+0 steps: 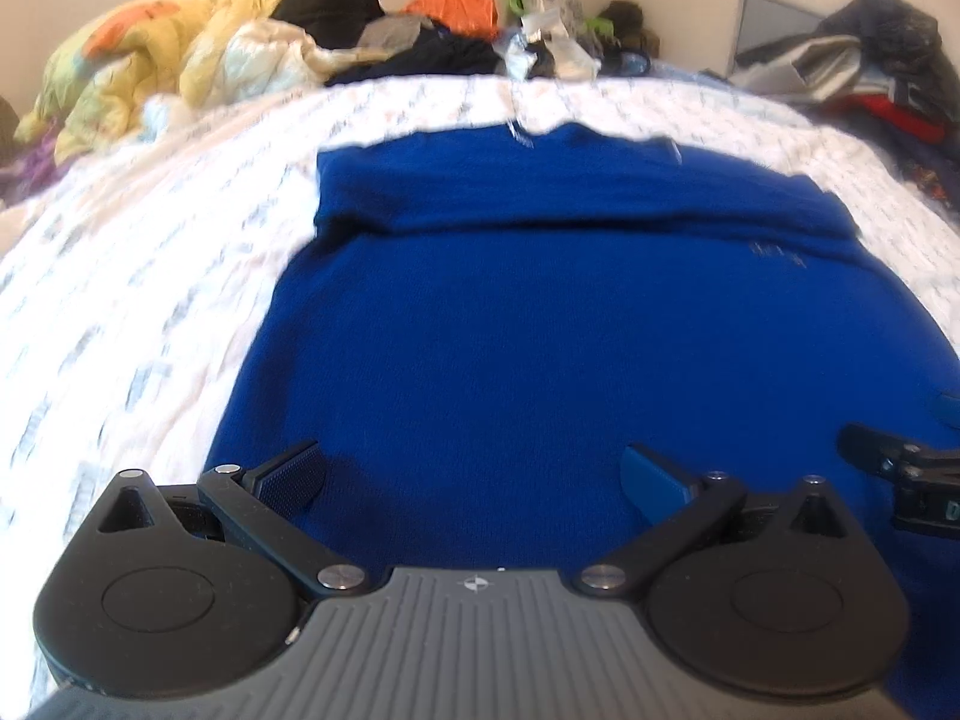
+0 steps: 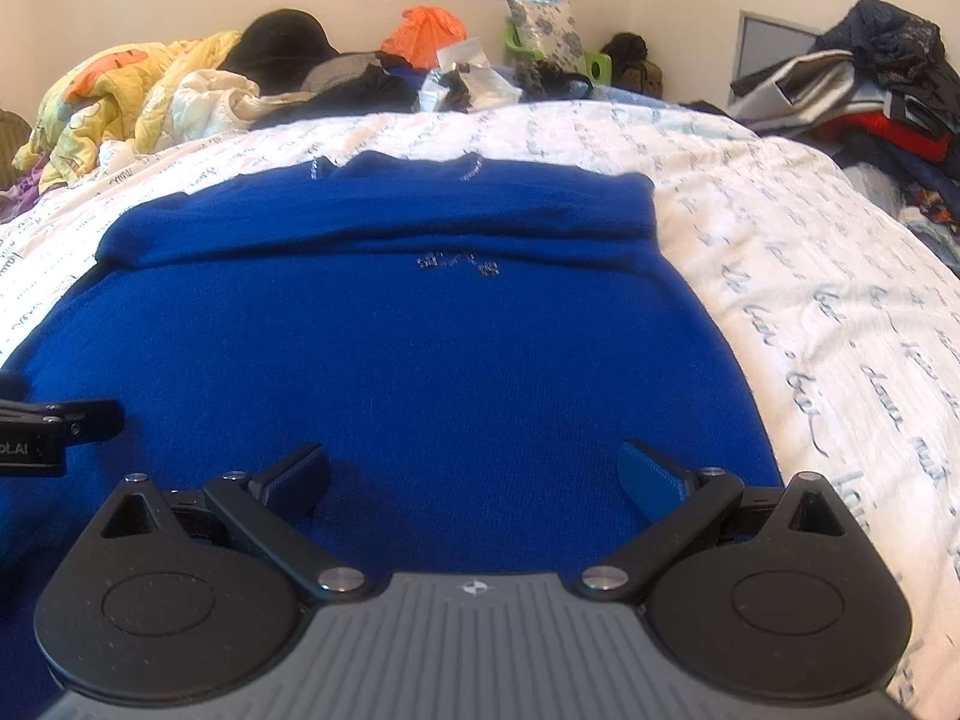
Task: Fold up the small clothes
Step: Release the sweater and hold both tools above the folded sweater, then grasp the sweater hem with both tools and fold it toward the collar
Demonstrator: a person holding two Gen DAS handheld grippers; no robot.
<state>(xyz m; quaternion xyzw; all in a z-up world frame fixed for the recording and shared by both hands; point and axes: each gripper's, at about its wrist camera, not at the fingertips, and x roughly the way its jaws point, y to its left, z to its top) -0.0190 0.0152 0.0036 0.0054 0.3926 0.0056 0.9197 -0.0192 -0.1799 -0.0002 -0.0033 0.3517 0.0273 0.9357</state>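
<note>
Both grippers (image 1: pixel 474 474) (image 2: pixel 474 474) open over blue sweater (image 1: pixel 540 330); near hem hidden.

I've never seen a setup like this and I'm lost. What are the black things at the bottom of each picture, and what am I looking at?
Each picture comes from a camera mounted on a hand-held gripper, looking forward along its two fingers. One shows the left gripper, the other the right gripper. Both are open and hold nothing. They hover side by side over a blue sweater spread on a white bedsheet with script print; its top part is folded over. Piled clothes lie at the far end of the bed.
</note>
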